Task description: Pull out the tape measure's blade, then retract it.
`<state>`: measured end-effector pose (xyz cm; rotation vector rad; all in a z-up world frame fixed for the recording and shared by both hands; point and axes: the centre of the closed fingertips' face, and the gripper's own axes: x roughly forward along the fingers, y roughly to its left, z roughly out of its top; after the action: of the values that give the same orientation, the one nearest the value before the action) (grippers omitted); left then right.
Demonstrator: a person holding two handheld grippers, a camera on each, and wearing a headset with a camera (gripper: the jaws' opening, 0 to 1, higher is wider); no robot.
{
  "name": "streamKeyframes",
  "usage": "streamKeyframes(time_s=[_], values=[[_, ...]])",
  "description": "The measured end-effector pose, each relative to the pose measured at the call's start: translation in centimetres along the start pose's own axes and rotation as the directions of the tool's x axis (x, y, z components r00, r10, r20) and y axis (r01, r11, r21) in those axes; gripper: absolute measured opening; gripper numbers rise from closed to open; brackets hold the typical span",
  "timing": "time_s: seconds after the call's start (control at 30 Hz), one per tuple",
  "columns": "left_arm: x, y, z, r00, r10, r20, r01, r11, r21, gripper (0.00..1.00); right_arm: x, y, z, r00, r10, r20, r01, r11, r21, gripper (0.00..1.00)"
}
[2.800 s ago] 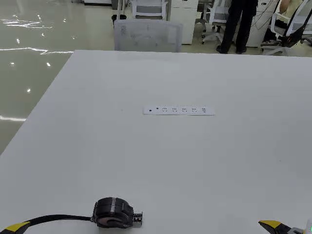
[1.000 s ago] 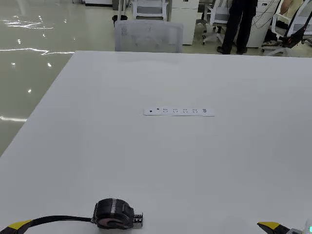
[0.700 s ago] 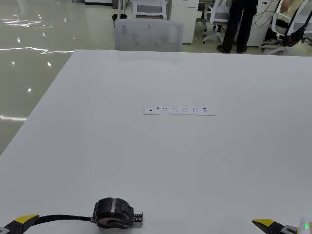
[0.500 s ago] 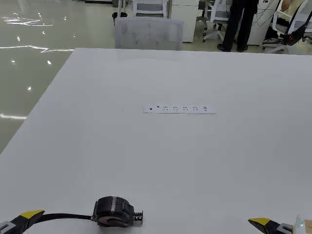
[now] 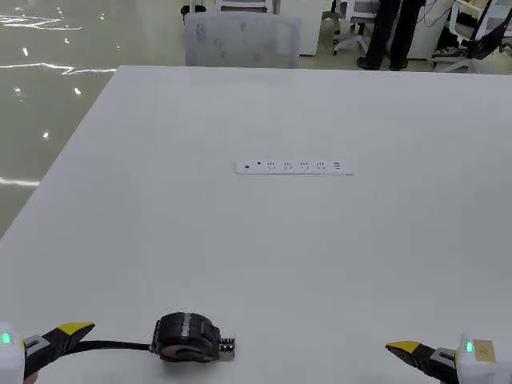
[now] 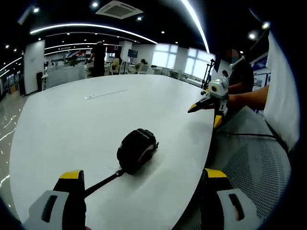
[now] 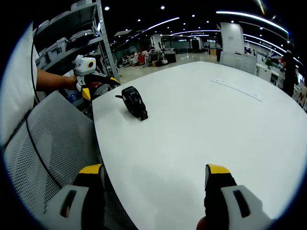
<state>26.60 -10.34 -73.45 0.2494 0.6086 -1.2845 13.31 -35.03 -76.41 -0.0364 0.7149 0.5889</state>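
Note:
A black tape measure lies near the front edge of the white table, its blade drawn in and the hook at its right end. A black wrist strap trails from it to the left. My left gripper hovers at the strap's end, left of the case, open with nothing between its jaws. In the left gripper view the tape measure sits just ahead of the left gripper. My right gripper hangs open well to the right, and its own view has the tape measure far ahead of the right gripper.
A white power strip is set flat in the table's middle. A grey mesh chair stands at the far edge, with a person standing beyond it. Another mesh chair sits at the table's near edge.
The head camera has tilted down. Both grippers have come further over the table: the left tip is nearer the tape measure, the right has shifted left. The tape measure has not moved.

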Motion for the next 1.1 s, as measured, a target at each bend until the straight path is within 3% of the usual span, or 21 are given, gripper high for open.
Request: streamKeyframes(time_s=[0.23, 0.67, 1.1], values=[[1.1, 0.3, 0.3, 0.9992, -0.033, -0.022, 0.034, 0.999, 0.035, 0.97, 1.1, -0.2, 0.8, 0.9998, 0.018, 0.002, -0.018, 1.0, -0.024, 0.87], [2.9, 0.9, -0.3, 0.9929, -0.086, -0.082, 0.094, 0.991, 0.096, 0.93, 3.2, -0.2, 1.1, 0.9977, 0.064, -0.021, -0.066, 0.996, -0.067, 0.85], [4.6, 1.0, -0.9, 0.9816, -0.137, -0.132, 0.157, 0.976, 0.151, 0.83, 5.2, -0.2, 2.1, 0.9937, 0.11, -0.02, -0.112, 0.99, -0.09, 0.83]])
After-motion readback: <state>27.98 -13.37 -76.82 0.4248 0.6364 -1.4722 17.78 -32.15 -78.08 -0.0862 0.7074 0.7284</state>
